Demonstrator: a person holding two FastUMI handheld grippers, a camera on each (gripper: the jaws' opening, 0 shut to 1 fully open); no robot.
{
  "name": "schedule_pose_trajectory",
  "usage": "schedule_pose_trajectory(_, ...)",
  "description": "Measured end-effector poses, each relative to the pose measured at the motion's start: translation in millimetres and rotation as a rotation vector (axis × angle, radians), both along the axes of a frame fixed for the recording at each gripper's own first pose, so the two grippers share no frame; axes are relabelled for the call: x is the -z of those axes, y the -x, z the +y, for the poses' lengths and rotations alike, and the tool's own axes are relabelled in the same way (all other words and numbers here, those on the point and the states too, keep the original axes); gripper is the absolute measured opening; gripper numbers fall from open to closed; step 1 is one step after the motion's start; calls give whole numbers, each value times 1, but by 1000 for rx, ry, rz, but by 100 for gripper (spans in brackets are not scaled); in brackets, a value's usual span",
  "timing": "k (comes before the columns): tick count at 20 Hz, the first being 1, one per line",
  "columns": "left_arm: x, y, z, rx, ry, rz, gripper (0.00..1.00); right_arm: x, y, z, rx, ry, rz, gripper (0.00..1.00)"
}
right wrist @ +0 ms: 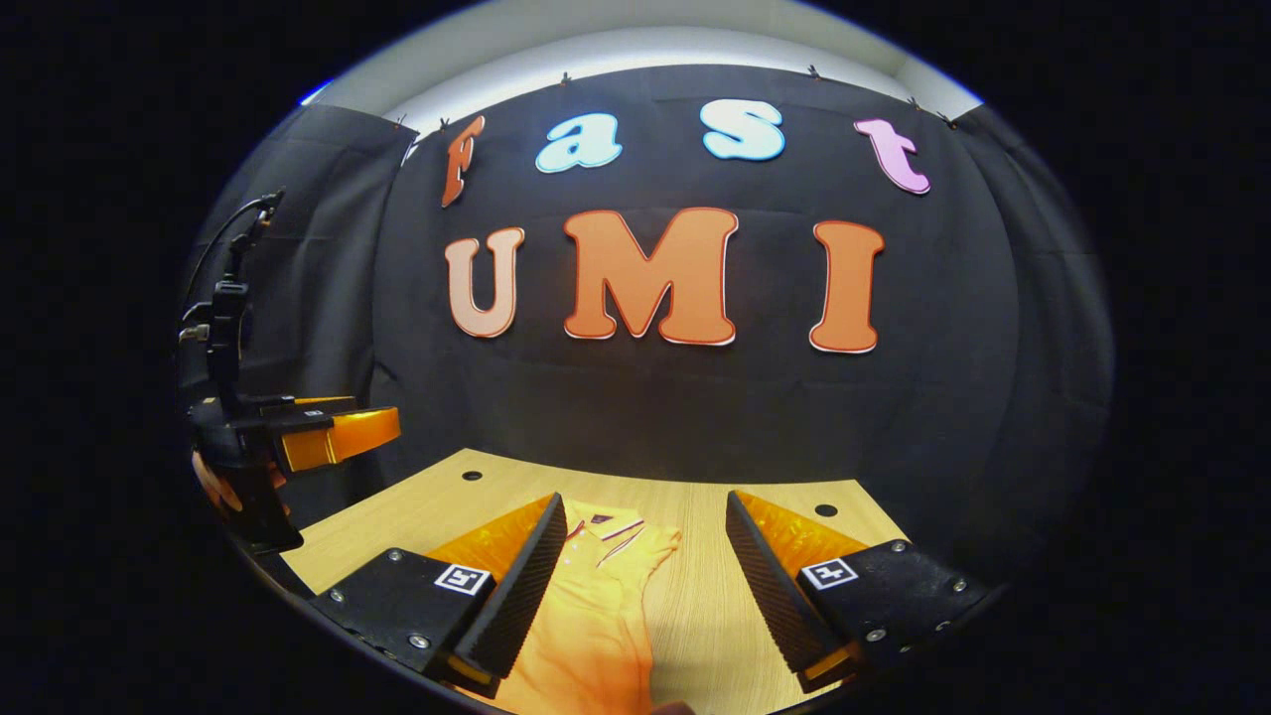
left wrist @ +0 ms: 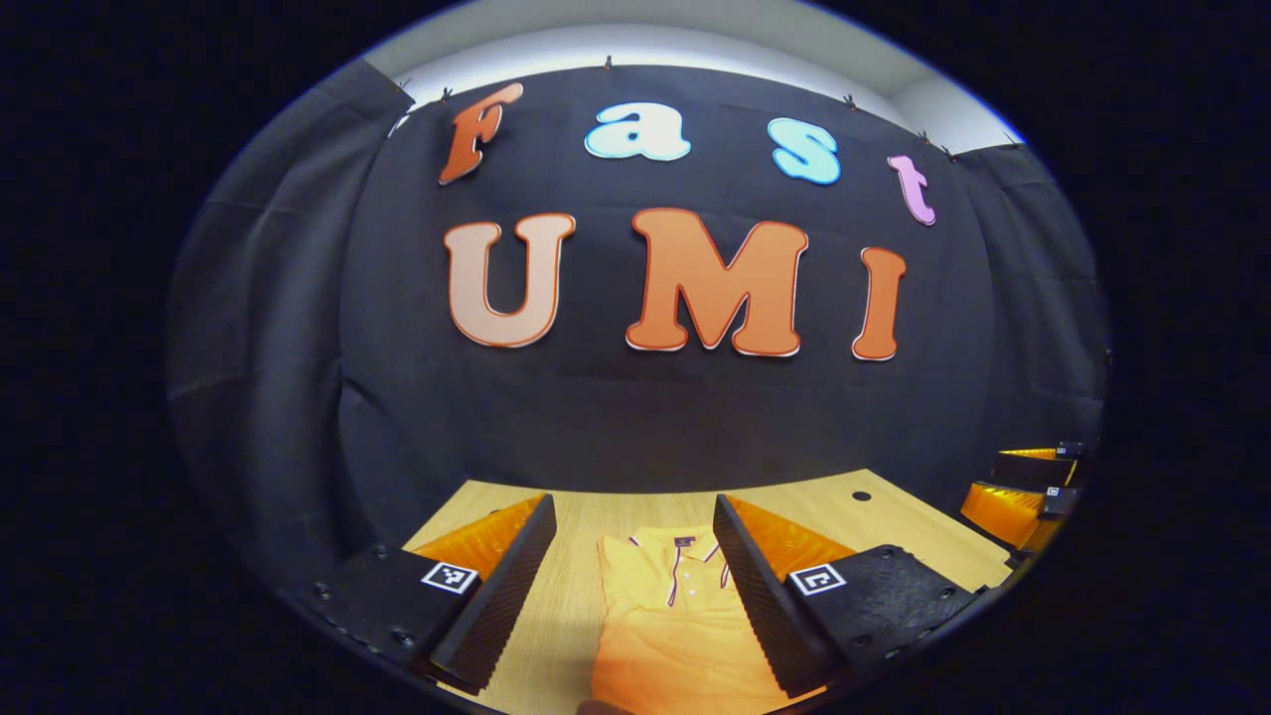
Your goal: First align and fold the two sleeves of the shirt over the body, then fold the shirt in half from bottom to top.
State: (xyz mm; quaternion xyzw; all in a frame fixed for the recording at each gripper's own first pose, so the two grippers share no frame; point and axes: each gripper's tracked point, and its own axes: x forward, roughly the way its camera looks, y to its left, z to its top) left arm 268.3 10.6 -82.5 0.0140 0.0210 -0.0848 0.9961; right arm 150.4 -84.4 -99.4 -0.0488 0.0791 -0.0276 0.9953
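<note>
One orange polo shirt (left wrist: 675, 616) lies flat on the wooden table (left wrist: 596, 511), collar toward twelve o'clock. Both grippers hover above it with fingers spread and nothing between them: the left gripper (left wrist: 631, 586) over the collar, the right gripper (right wrist: 645, 586) over the shirt's edge. I judge the sleeve folding is not begun; next each must descend and pinch one sleeve.

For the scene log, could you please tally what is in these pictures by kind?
Shirt: 1
Table: 1
Grippers: 2, the left gripper and the right gripper, both open above the shirt
Holes in the tabletop: 2
Total: 6
</note>
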Motion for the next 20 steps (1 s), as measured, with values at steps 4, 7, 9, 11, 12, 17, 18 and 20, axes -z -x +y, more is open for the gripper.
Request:
schedule_pose_trajectory(4,-14,37,11,-19,5,-83,98,7,11,4,-40,-4,-17,97)
schedule_pose_trajectory(7,9,54,16,-39,-40,-45,98,29,19,4,-49,-19,32,97)
schedule_pose_trajectory(9,38,59,18,-41,-43,18,98,49,27,3,-55,-30,88,97)
schedule_pose_trajectory(11,61,67,19,-40,-51,77,98,68,33,1,-63,-44,144,97)
schedule_pose_trajectory(12,70,68,19,-39,-59,102,98,79,38,0,-67,-48,174,97)
schedule_pose_trajectory(17,129,79,18,-23,-75,273,98,134,60,-6,-70,-71,337,97)
schedule_pose_trajectory(18,145,82,19,-22,-76,320,98,145,65,-8,-67,-78,377,97)
schedule_pose_trajectory(20,174,88,22,-14,-74,407,98,174,78,-11,-60,-93,468,97)
